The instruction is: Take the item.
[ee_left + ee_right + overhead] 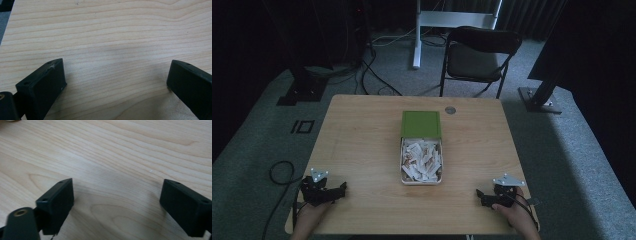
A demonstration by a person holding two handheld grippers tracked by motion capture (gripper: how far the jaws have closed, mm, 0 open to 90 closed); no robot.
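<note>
Both grippers rest at the near edge of the wooden table, jaws spread wide with nothing between them: left gripper at the near left corner, right gripper at the near right. Between them, well apart from both, sits the white tray of paper packets; its green lid lies touching the far end. No writing is legible.

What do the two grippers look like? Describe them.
Both are black. The left gripper and right gripper each carry a grey three-cornered plate on top with pale dots at the corners. A black cable loops off the left one. Close up, the jaws are blocky black slabs with small screw holes; a brass-coloured insert shows near each.
</note>
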